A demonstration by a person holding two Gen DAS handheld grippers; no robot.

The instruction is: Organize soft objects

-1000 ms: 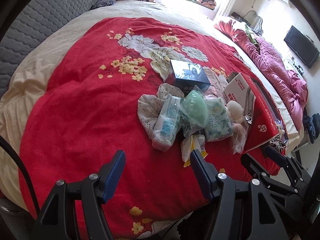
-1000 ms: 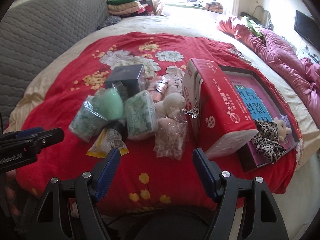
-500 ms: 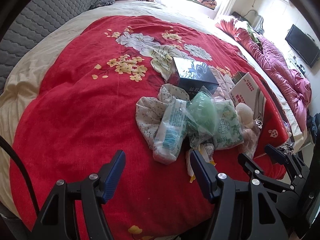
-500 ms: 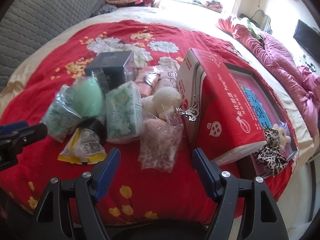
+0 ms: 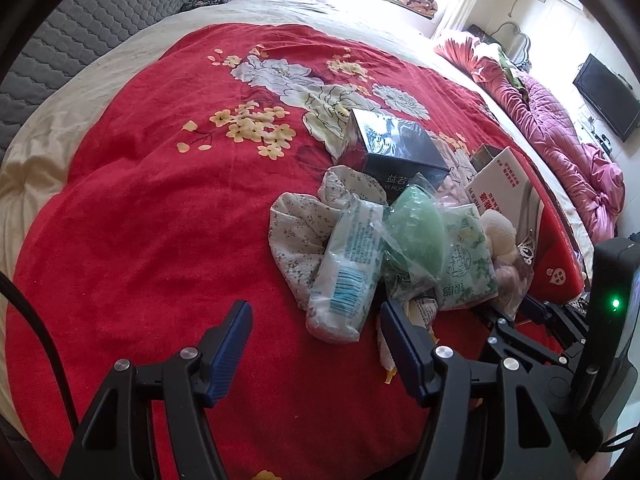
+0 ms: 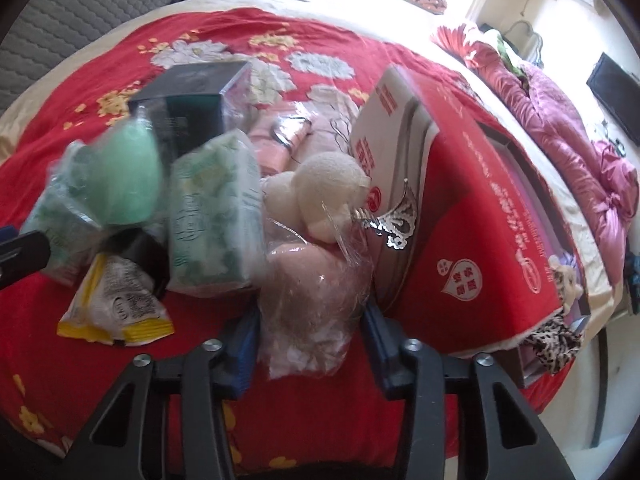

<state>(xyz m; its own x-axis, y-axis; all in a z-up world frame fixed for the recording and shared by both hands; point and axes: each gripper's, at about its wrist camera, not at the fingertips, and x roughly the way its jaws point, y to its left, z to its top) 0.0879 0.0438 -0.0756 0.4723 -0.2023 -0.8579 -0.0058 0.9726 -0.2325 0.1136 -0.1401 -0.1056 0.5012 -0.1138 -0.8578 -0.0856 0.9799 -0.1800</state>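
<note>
A pile of soft things lies on the red flowered blanket [image 5: 160, 220]. It holds a white-and-blue tissue pack [image 5: 348, 264], a bagged green sponge [image 6: 124, 176], a green-patterned tissue pack [image 6: 216, 216], cream puffs [image 6: 324, 188] and a floral cloth [image 5: 300, 232]. My right gripper [image 6: 308, 332] is closing around a clear bag of pink puffs [image 6: 316, 292], and its pads touch the bag's two sides. My left gripper [image 5: 316, 312] stands open just above the blanket. Its right finger is beside the near end of the white-and-blue pack, and nothing is gripped.
A black box [image 5: 396, 148] stands behind the pile. A big red carton [image 6: 472, 216] lies at its right with a leopard-print cloth [image 6: 552, 344] at the near corner. A yellow packet [image 6: 116, 308] lies in front. A grey headboard, folded clothes and a pink quilt border the bed.
Both grippers have come down and closer to the pile. The right jaws, wide open before, have narrowed onto the clear bag of pink puffs. The left jaws are unchanged.
</note>
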